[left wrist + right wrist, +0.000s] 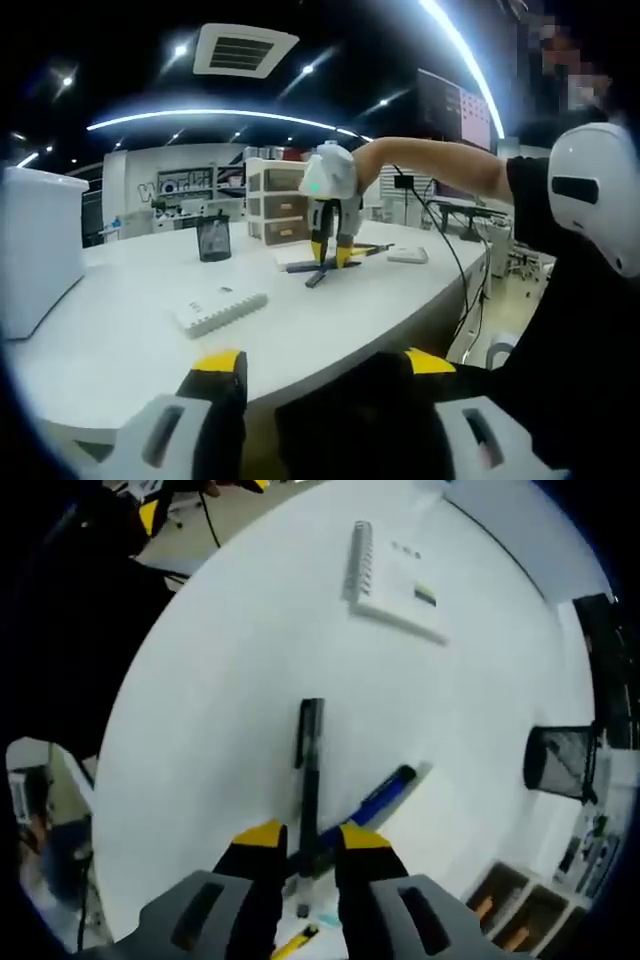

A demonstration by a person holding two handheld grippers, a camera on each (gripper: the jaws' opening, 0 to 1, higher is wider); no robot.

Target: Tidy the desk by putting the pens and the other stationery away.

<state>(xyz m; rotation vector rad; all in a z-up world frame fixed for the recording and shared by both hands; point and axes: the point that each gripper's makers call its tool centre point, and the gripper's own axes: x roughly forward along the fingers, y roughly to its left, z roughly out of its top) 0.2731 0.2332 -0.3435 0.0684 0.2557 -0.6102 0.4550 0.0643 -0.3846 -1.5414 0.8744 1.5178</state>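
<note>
A black pen (pixel 308 765) lies on the white desk (pixel 230 680), and a blue pen (pixel 378 798) crosses its near end. My right gripper (pixel 311 837) is open just above them, one yellow-tipped jaw on each side of the black pen and neither closed on it. In the left gripper view the right gripper (pixel 333 256) stands over the pens (pixel 322 270) at the desk's far side, held by a person's outstretched arm. A black mesh pen holder (pixel 562 762) (pixel 213 238) stands upright nearby. My left gripper (pixel 325 365) is open at the desk's near edge and holds nothing.
A white spiral notebook (pixel 395 580) (pixel 220 308) lies flat on the desk. A small drawer unit (pixel 275 203) (pixel 520 910) stands behind the pens. A big white box (pixel 35 245) sits at the left. A small white device (pixel 408 255) with a cable lies at the right edge.
</note>
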